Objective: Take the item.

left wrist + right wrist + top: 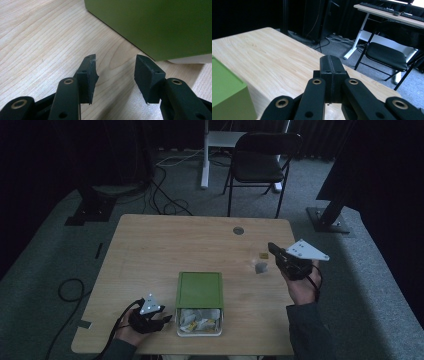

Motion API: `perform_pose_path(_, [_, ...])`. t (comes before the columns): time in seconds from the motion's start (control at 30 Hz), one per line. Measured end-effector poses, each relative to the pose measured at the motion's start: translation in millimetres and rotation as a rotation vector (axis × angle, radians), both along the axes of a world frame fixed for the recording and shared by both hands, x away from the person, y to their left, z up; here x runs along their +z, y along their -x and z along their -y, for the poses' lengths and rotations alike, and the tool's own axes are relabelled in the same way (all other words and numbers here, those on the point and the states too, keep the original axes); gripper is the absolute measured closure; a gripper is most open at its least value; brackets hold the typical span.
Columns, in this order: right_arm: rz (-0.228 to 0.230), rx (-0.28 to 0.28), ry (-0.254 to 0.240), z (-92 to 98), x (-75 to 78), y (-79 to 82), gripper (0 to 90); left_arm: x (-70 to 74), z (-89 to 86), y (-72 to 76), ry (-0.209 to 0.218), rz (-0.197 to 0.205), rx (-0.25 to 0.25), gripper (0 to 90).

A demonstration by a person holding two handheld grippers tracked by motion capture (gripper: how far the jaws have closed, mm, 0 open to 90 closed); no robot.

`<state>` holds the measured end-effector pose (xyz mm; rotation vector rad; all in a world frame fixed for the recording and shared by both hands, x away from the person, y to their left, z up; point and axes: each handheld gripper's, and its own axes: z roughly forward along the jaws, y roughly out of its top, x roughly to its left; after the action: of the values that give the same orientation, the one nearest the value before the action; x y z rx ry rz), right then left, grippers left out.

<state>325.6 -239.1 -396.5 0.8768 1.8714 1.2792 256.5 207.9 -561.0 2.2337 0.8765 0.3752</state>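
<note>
Left gripper [167, 318] sitting low near person's edge, jaws standing apart with nothing between pads [88, 75]. Right gripper [274, 251] being held up higher, farther out on right side, jaws pressed flat together, empty. Right hand [302, 287] wrapping grip from below, sleeve showing at forearm.

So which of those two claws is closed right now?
The right claw, raised above the table's right side: its two black jaws are pressed flat together. The left claw, low beside the green box, has a clear gap between its jaws.
</note>
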Motion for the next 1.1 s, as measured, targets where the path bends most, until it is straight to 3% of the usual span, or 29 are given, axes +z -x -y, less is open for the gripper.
perform_pose_path(1.1, [0.009,-0.051,-0.021,6.2,6.6,-35.8,90.0,-0.3,0.1,-0.5,-0.004,-0.001,0.002,53.6])
